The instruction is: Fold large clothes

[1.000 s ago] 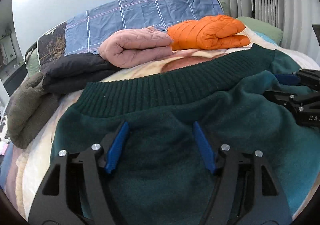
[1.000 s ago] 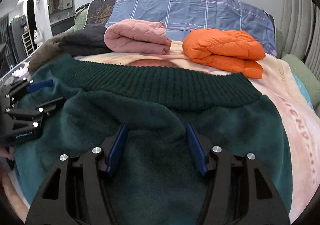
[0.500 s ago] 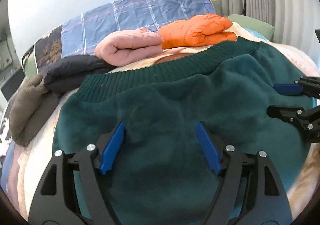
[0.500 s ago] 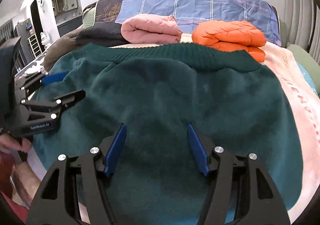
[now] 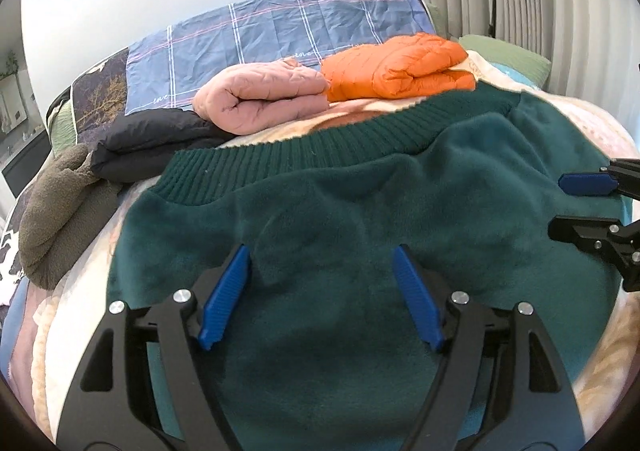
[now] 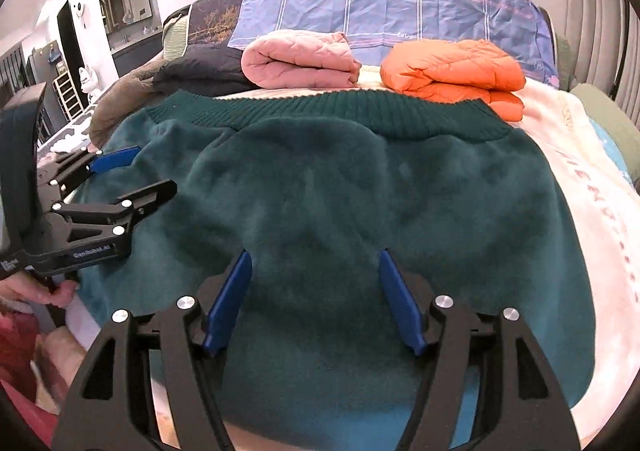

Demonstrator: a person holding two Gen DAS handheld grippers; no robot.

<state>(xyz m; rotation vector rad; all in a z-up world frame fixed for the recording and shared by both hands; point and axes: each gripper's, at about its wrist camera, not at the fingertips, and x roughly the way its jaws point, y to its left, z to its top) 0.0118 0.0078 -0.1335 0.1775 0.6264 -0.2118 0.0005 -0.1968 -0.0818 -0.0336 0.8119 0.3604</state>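
Observation:
A dark green fleece sweater [image 5: 360, 219] lies folded on the bed, its ribbed hem [image 5: 320, 147] on the far side. It also shows in the right wrist view [image 6: 360, 191]. My left gripper [image 5: 322, 291] is open and empty over the sweater's near left part; it also shows at the left of the right wrist view [image 6: 154, 171]. My right gripper [image 6: 314, 291] is open and empty over the sweater's near middle; it also shows at the right edge of the left wrist view [image 5: 560, 203].
Behind the sweater lie a folded pink quilted jacket [image 5: 264, 99], a folded orange puffer jacket [image 5: 400, 67], a dark jacket [image 5: 152, 139] and a grey-brown fleece [image 5: 60, 203]. A blue plaid pillow [image 5: 272, 31] is at the headboard. A cream blanket [image 6: 592, 187] covers the bed.
Both grippers have pulled back toward the near edge and risen, staying open. More of the sweater's folded top shows now, and the fold lies settled.

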